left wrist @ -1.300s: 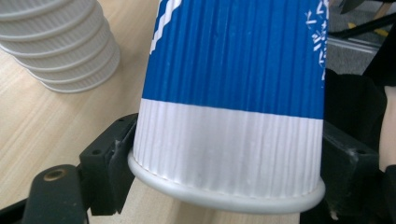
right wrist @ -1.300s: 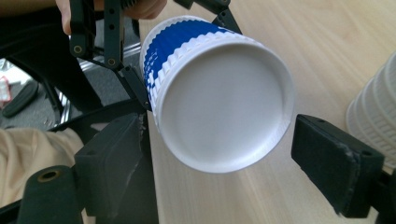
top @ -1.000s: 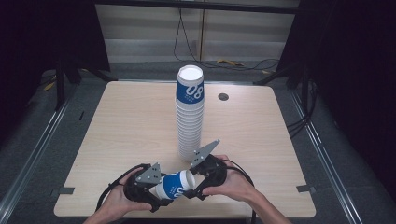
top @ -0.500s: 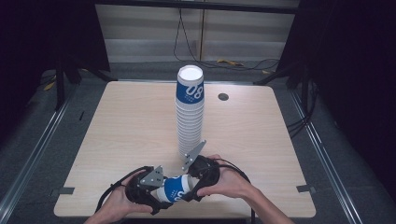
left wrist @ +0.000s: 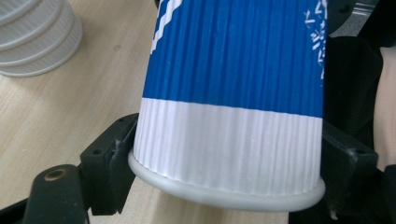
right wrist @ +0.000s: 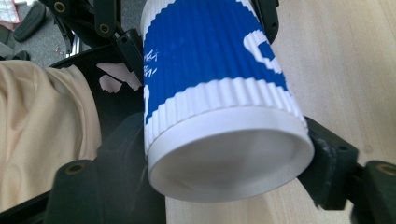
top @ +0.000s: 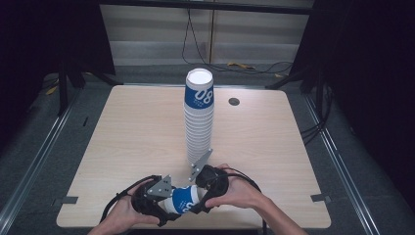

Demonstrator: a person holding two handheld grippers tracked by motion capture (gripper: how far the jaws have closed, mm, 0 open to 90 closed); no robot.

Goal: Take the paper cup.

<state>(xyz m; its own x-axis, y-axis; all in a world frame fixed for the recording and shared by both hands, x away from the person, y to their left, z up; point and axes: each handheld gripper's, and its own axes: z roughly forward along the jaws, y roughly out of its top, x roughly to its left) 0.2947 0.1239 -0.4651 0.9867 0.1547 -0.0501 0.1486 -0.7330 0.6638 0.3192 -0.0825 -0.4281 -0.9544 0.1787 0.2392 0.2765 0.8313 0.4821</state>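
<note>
Both hands meet at the near edge of the wooden surface (top: 122, 137), left tongs (top: 164, 208) clamping the blue-and-white cup (top: 184, 199) at its rim end, right tongs (top: 198, 196), jaws just closing, gripping its base, cup stack (top: 198, 122) beyond.

Cup between two grippers, before the stack

The cup (top: 185, 199) lies sideways at the worktop's (top: 122, 142) near edge, left gripper (top: 164, 209) at one end, right gripper (top: 198, 198) at the other; the stack (top: 198, 117) stands behind.
</note>
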